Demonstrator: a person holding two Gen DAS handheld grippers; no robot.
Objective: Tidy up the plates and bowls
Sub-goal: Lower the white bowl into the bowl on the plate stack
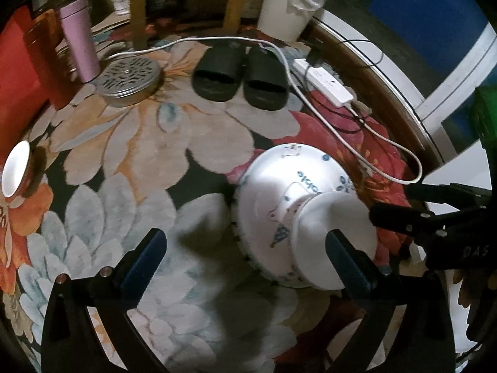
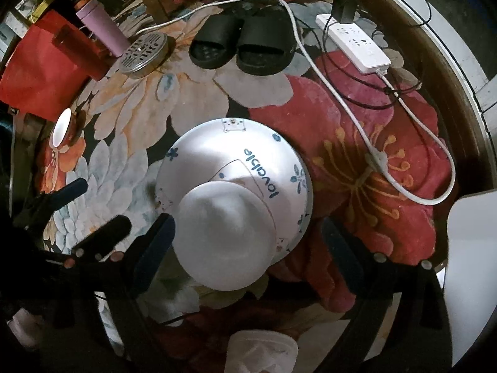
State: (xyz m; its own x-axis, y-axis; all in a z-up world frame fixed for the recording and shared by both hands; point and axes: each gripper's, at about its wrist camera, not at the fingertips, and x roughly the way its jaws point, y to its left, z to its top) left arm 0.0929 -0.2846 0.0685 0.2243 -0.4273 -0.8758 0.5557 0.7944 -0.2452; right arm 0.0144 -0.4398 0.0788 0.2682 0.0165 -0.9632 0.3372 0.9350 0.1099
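Note:
A large white bowl with blue print [image 1: 279,186] [image 2: 248,161] lies upside down on the floral rug. A smaller plain white bowl [image 1: 329,233] [image 2: 223,236] rests upside down on top of it. My left gripper [image 1: 245,251] is open, its right finger close beside the small bowl. My right gripper [image 2: 248,236] is open, its jaws standing on either side of the small bowl without clear contact. A small cup with a white inside [image 1: 15,168] [image 2: 60,127] stands at the far left.
Black slippers [image 1: 239,74] [image 2: 242,43], a metal perforated tin [image 1: 130,77], a pink tumbler [image 1: 79,37], a red box [image 1: 18,71] and a white bin [image 1: 289,6] sit at the back. A white power strip [image 1: 326,84] [image 2: 354,40] and cables [image 1: 388,152] lie at right.

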